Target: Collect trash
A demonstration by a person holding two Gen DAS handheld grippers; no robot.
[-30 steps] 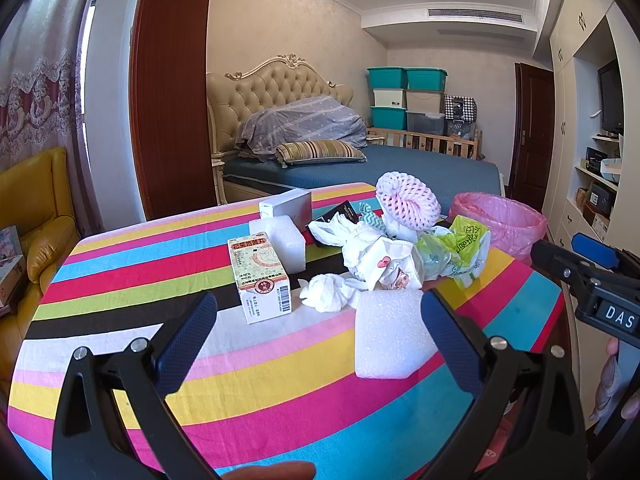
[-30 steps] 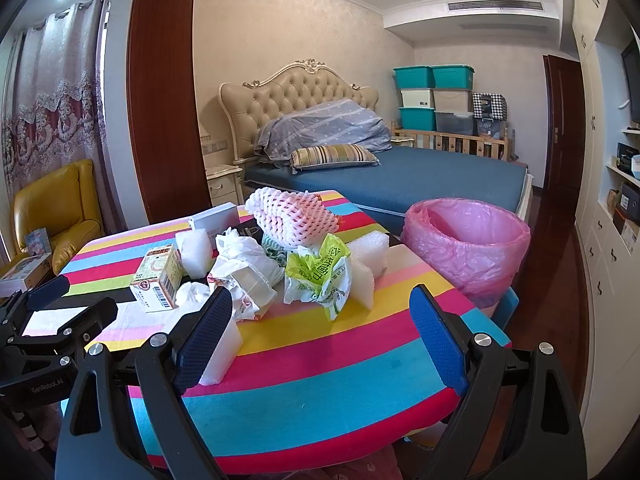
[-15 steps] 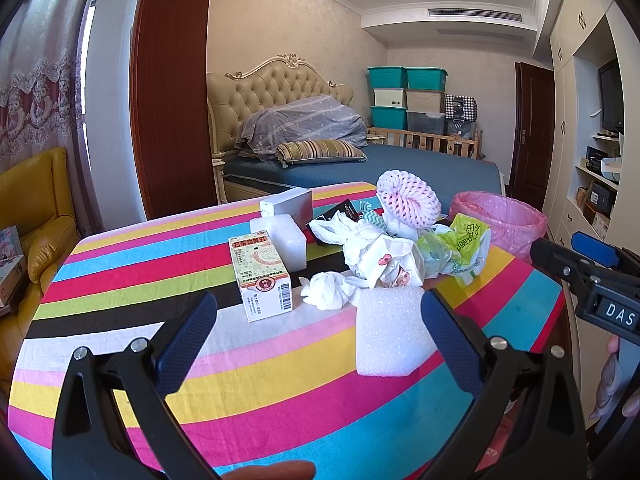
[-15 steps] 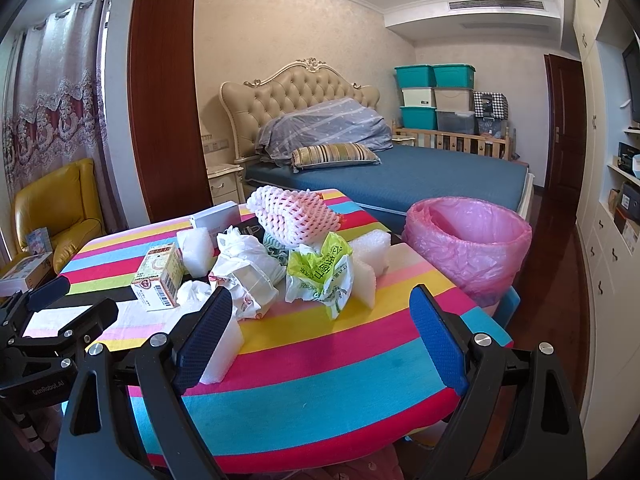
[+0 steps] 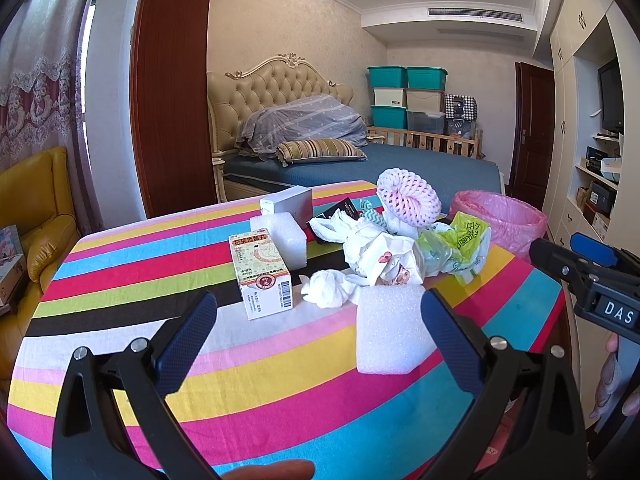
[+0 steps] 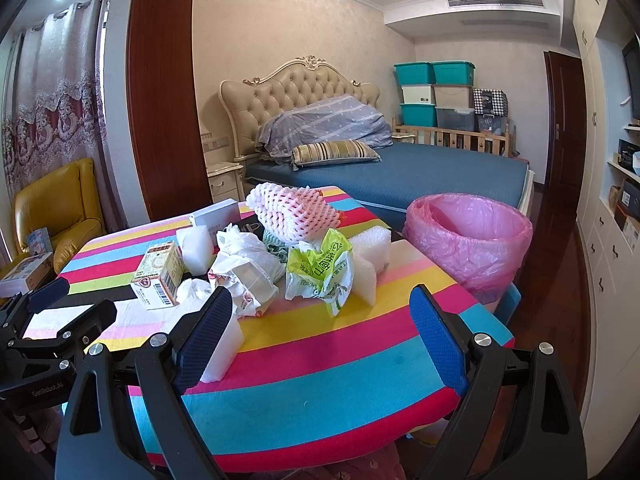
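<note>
Pink-lined bin [image 6: 468, 236]: just beyond the bench's [image 6: 320, 360] far right corner, mouth wide; the drop point, probably.
Foam block [image 5: 390, 330]: nearest the left claw [image 5: 318, 344], on the bench; light, squashy, grip its flat sides.
Medicine box [image 5: 262, 272]: stiff card, pinch the narrow faces.
Green bag [image 6: 320, 270]: limp, slippery; gather a fold.
Tissue wad [image 5: 328, 288]: soft, weightless.
Claws: left and right claw [image 6: 320, 334] both spread, empty.

Rainbow-striped tablecloth [image 5: 120, 280], pink bin liner [image 6: 472, 236], white foam block [image 5: 390, 328], green-printed plastic bag [image 6: 320, 268], yellow armchair [image 5: 32, 208]
</note>
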